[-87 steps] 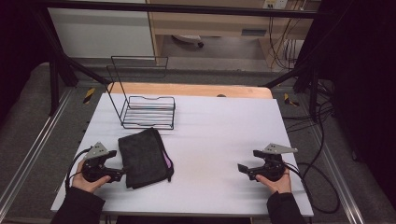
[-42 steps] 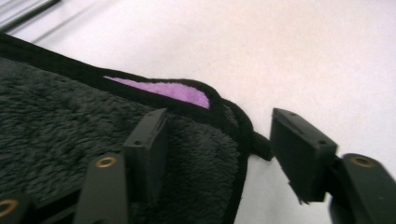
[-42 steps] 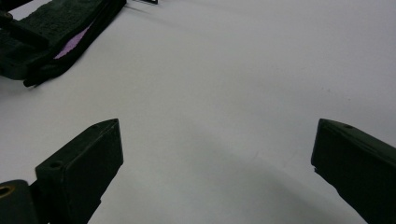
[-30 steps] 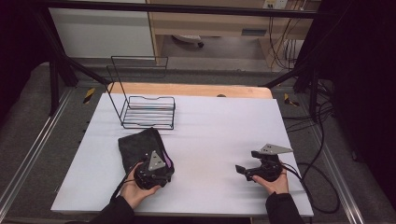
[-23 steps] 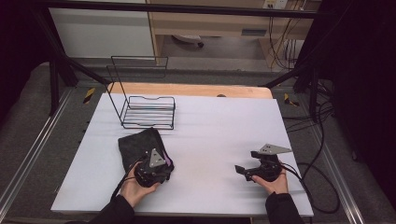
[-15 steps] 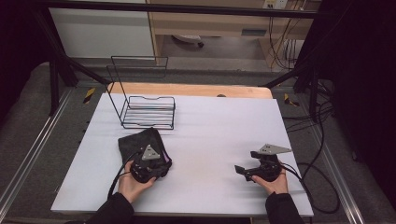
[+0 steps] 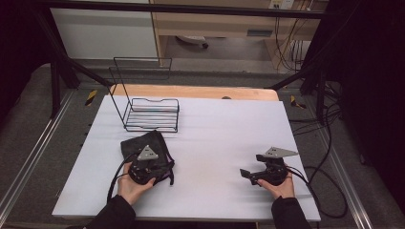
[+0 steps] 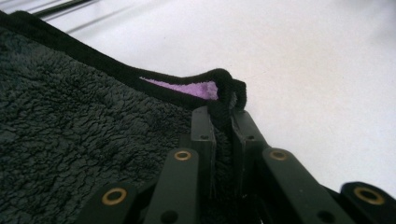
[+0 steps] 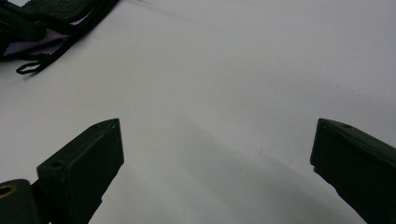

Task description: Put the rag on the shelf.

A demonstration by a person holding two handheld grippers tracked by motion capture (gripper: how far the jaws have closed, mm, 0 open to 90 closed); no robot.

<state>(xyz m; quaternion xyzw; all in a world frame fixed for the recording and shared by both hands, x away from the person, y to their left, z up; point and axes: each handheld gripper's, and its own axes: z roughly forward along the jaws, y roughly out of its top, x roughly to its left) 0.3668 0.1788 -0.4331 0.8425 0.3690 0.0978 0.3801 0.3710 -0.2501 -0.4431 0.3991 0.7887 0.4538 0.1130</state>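
The cloth (image 7: 143,145) lies on the white bench (image 7: 215,133), just in front of the wire rack (image 7: 150,112) and a little to the left of the bench's middle. It is black and fleecy on the outside, with a black bound edge, and where that edge curls up a strip of purple lining shows. The near right corner of the cloth is pinched up off the bench: in the left gripper view the hem stands in a small loop (image 8: 226,91) right above the fingers (image 8: 203,135), which have just been closing and are now clenched on it, with the fabric squeezed flat between them. The rest of the cloth spreads away from that pinch, flat and rumpled, toward the rack.

The left gripper (image 7: 145,164) sits on the near edge of the cloth, its grey three-cornered plate on top, the person's left hand (image 7: 133,185) wrapped round it from below and a black cable looping off to the side. A thin black cord from the cloth trails onto the bench beside it.

Well apart from the cloth, on the right side of the bench, the right gripper (image 7: 250,174) rests low over bare white surface in the person's right hand (image 7: 282,187). Its fingers (image 9: 88,158) are released, standing wide with nothing between them, and pointed across toward the cloth, whose corner shows far off in the right gripper view.
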